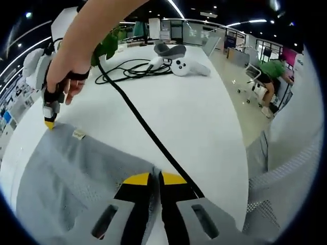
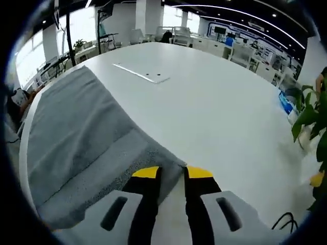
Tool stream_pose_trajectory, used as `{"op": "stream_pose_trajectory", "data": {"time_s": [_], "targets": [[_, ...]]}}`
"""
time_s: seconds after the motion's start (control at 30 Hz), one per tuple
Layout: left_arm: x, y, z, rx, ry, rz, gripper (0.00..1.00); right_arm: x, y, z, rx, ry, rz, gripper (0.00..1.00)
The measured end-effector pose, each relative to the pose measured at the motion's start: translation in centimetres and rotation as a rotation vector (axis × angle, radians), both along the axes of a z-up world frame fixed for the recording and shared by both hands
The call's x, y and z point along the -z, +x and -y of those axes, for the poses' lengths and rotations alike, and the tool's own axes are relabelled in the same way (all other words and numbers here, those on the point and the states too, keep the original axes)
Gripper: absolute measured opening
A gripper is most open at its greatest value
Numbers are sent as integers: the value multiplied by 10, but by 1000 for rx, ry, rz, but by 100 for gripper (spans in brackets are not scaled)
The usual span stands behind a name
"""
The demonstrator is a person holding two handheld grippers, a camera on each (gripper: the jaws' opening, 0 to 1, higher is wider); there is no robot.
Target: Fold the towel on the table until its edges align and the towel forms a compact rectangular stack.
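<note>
On the table (image 2: 214,112):
Towel (image 1: 76,173): grey, spread flat at table edge.
Left gripper (image 1: 156,178): jaws clamped on towel corner.
Right gripper (image 2: 172,172): jaws pinching opposite corner.
Beyond towel, left gripper view: black cable (image 1: 138,120), white controller (image 1: 188,66).
Room: open office, ceiling lights.

I am looking along the left gripper (image 1: 156,178), whose jaws are closing on the near right corner of the towel (image 1: 76,168) lying on the table (image 1: 204,117). At the towel's far left corner, the right gripper (image 1: 49,121) is touching down, held by a hand (image 1: 69,76). A cable (image 1: 148,132) is running from beside my jaws toward a controller (image 1: 186,66) lying far across the table.
</note>
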State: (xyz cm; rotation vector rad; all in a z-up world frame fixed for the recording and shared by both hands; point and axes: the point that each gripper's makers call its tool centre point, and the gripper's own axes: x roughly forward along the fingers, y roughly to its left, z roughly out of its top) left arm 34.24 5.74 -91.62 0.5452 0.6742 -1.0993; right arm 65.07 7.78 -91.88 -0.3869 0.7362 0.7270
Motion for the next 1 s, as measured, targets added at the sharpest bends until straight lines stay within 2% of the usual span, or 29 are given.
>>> {"op": "stream_pose_trajectory", "data": {"time_s": [0.2, 0.27, 0.33, 0.4, 0.5, 0.57, 0.63, 0.7, 0.77, 0.8, 1.0], "targets": [[0, 0, 0, 0, 2, 1, 6, 0, 7, 0, 3, 2, -5, 18], [1, 1, 0, -3, -1, 2, 6, 1, 8, -3, -36, -19, 5, 14], [1, 1, -1, -15, -23, -4, 6, 3, 3, -11, -79, -20, -13, 4], [1, 1, -1, -14, -28, 0, 6, 1, 3, -9, -67, -50, 4, 4], [1, 1, 0, -12, -18, 5, 6, 1, 1, -10, -44, -39, -12, 3], [0, 1, 0, -64, -33, -30, 6, 1, -1, -10, -33, -39, -18, 2], [-1, 2, 0, -58, -38, -32, 6, 1, -3, -10, -36, -61, -11, 2], [-1, -2, -1, -107, -59, -88, 6, 0, -2, -8, -43, -88, -8, 1], [-6, -1, -2, -129, -83, -92, 6, -2, -3, -7, -45, -92, -6, 1], [-13, -1, -3, -133, -109, -79, 6, -6, -5, -7, -43, -91, -3, 1], [-41, 0, -10, -162, -170, -71, 6, -25, -10, -8, -43, -94, 20, 1]]}}
